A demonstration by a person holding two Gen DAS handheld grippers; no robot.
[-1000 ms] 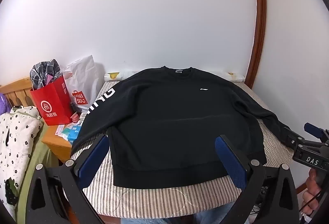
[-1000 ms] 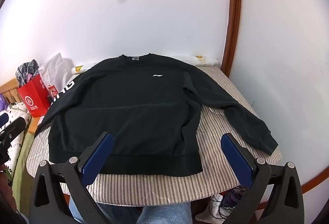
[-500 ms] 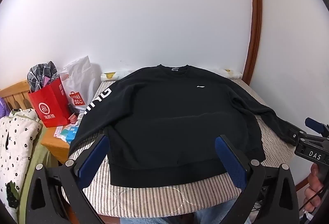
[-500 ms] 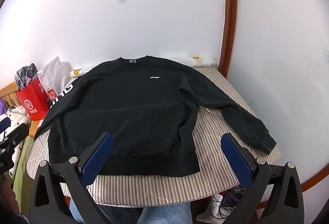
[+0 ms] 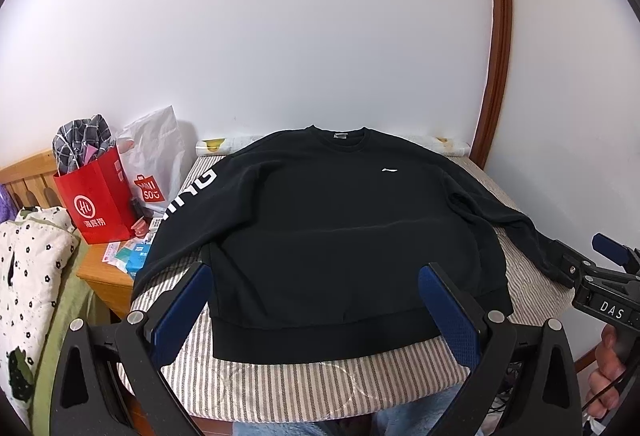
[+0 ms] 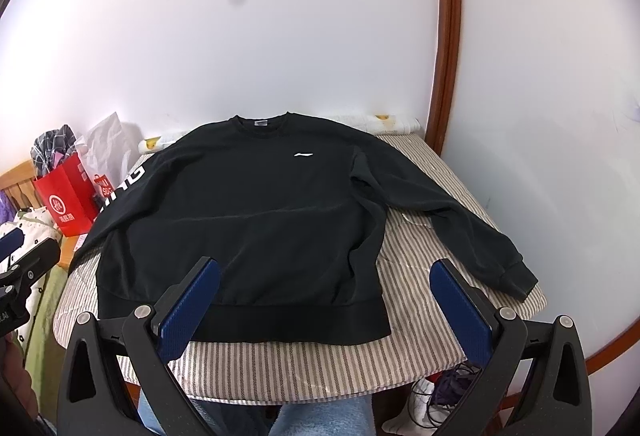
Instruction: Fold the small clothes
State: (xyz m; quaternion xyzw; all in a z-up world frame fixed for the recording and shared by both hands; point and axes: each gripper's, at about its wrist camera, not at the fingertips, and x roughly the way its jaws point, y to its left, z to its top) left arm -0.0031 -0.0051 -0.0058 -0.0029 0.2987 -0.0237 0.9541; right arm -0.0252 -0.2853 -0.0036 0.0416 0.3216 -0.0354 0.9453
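I see the black sweatshirt (image 6: 248, 220) spread flat, front up, on the striped bed (image 6: 420, 276), collar toward the far wall and hem nearest me. My left claw (image 5: 316, 310) and right claw (image 6: 324, 306) both hover wide apart and empty, just short of the hem. The outstretched sleeve (image 6: 452, 220) angles toward my right claw, so I judge that side folds first.
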